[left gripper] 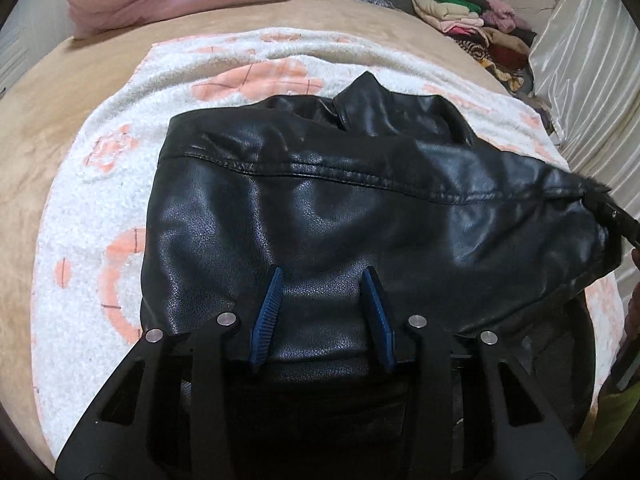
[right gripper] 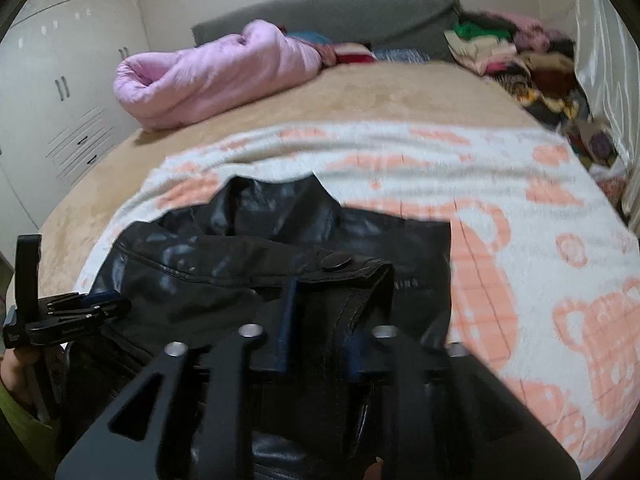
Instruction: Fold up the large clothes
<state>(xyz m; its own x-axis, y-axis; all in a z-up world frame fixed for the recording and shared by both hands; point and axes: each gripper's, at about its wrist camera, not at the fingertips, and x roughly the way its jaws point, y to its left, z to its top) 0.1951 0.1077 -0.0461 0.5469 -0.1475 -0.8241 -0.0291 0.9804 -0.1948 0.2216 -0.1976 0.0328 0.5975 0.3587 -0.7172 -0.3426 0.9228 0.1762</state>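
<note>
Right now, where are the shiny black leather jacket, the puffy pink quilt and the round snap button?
black leather jacket (left gripper: 320, 216), left wrist view, its back panel.
pink quilt (right gripper: 208, 76), right wrist view, its middle.
snap button (right gripper: 337, 261), right wrist view, its top.

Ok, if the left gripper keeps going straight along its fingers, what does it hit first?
Most likely the black leather jacket: the left gripper points down at its back panel, which already fills the gap between the blue fingers. Depth is uncertain.
</note>
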